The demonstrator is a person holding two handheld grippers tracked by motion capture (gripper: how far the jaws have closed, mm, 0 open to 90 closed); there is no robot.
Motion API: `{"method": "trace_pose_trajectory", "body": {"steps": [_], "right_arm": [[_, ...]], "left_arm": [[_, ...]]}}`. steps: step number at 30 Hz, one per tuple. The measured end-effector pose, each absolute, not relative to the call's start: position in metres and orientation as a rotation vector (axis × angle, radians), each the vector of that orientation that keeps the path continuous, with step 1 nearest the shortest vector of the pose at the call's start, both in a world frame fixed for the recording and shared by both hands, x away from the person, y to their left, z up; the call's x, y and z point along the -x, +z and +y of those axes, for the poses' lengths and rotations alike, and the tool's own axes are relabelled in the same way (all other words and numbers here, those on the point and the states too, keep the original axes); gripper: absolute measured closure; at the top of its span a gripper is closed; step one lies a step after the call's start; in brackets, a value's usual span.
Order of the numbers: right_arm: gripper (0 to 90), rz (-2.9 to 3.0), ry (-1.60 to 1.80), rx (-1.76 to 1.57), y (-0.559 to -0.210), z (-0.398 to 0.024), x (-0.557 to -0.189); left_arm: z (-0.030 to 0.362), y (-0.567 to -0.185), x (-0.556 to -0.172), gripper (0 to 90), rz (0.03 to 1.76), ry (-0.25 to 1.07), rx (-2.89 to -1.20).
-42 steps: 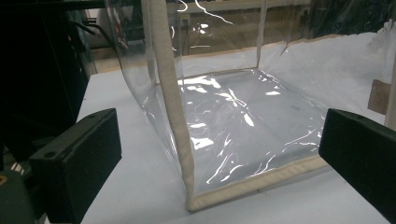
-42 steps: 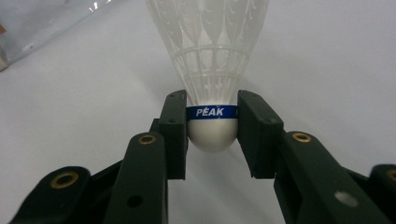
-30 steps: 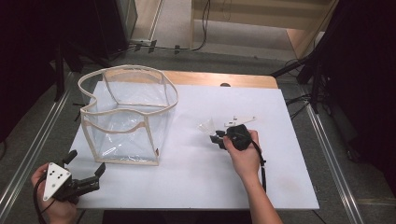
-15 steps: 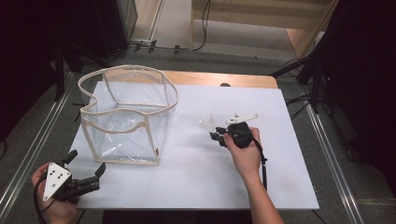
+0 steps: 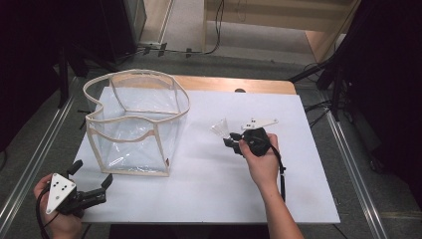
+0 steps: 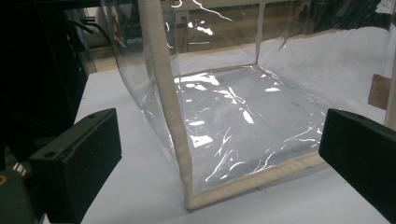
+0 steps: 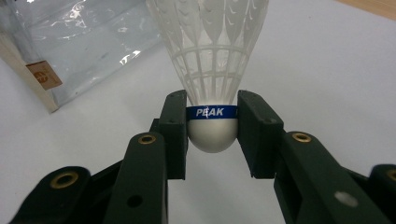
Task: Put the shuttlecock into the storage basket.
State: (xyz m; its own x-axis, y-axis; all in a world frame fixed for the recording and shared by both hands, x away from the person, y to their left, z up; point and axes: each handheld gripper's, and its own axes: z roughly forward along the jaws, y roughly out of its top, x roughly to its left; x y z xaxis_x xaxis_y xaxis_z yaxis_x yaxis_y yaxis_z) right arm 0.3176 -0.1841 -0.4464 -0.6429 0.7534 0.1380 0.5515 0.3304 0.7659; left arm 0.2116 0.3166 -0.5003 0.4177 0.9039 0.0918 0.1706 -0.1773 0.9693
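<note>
Right gripper [image 7: 212, 135], shuttlecock [image 7: 212, 60] clamped between jaws

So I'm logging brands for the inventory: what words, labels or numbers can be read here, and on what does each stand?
"PEAK": white letters on the blue band around the shuttlecock, at its cork held in the right gripper.
Small brown tag on the clear bag: it bears printed marks, too small and blurred to read.
Nothing else legible.
</note>
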Motion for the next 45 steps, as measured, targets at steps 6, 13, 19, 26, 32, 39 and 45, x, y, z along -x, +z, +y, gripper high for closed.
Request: {"method": "trace_pose_trajectory", "body": {"steps": [6, 13, 19, 26, 32, 39, 45], "right_arm": [[63.3, 2.346, 1.225, -1.176, -0.442, -0.184, -0.318], [63.3, 2.340, 1.230, -1.170, -0.437, -0.182, -0.319], [63.3, 2.335, 1.239, -1.163, -0.433, -0.181, -0.320], [63.3, 2.331, 1.246, -1.152, -0.427, -0.181, -0.320], [63.3, 2.327, 1.249, -1.151, -0.425, -0.181, -0.320], [63.3, 2.323, 1.257, -1.150, -0.423, -0.181, -0.321], [63.3, 2.320, 1.264, -1.141, -0.420, -0.179, -0.321]], "left_arm": [[0.317, -0.500, -0.212, 0.0, 0.961, 0.879, -1.630], [0.317, -0.500, -0.212, 0.0, 0.962, 0.879, -1.632], [0.317, -0.500, -0.212, 0.0, 0.960, 0.878, -1.632], [0.317, -0.500, -0.212, 0.0, 0.963, 0.878, -1.632], [0.317, -0.500, -0.212, 0.0, 0.961, 0.879, -1.633], [0.317, -0.500, -0.212, 0.0, 0.963, 0.880, -1.633], [0.317, -0.500, -0.212, 0.0, 0.962, 0.880, -1.633]]}}
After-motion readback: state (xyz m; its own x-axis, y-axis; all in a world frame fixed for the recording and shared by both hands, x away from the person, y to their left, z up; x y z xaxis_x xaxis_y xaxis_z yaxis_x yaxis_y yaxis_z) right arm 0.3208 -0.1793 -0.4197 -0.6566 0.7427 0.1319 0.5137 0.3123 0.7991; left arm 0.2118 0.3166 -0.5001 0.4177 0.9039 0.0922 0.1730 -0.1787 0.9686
